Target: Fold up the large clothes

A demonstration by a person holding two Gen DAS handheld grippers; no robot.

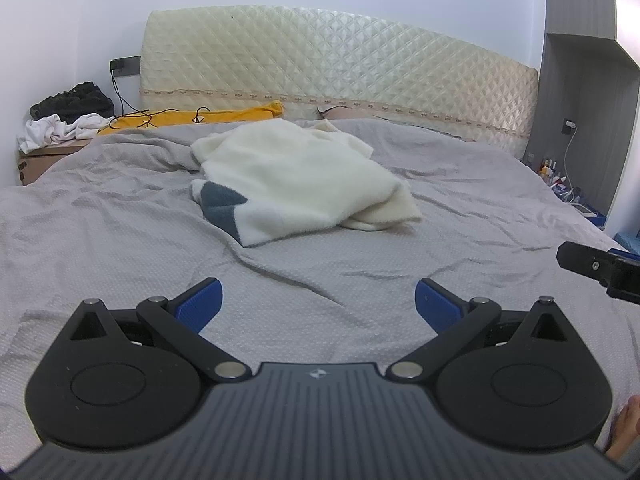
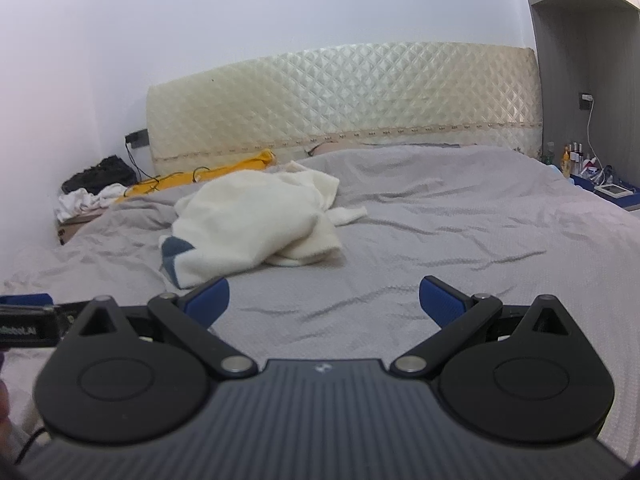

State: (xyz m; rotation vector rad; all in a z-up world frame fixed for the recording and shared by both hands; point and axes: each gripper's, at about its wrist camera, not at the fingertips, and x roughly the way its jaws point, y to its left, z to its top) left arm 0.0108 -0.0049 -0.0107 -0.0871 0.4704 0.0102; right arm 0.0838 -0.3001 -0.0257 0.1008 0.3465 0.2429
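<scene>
Both tools are spread wide with nothing between their blue pads. Your left tool (image 1: 318, 300) hangs over the near part of the bed (image 1: 100, 240), its fingers (image 1: 200, 304) pointing toward the headboard (image 1: 340, 68). Your right tool (image 2: 324, 300) hangs likewise, just beside the left one; a black part of it pokes in at the right edge of the left view, and a bit of the left tool shows at the left edge of the right view.

Your garment (image 1: 296, 184) lies crumpled on the grey bedspread, about mid-bed and well ahead of both tools. It is cream and fleecy, with a grey-blue patch at its near left corner. From the right view it (image 2: 256, 220) sits left of centre, with a loose flap trailing to its right; whether that is a sleeve you cannot tell, since the cloth is bunched.

Behind it, against the headboard, lies a yellow cloth (image 1: 192, 118) with a black cable (image 1: 120, 100) running across it from a wall socket. To the left, a box (image 1: 36, 160) beside the bed carries a heap of white and black clothes (image 1: 68, 116). To the right, a grey cabinet (image 1: 580, 100) stands by the wall, with small bottles (image 2: 572, 156) and a white charger cord at its foot.
</scene>
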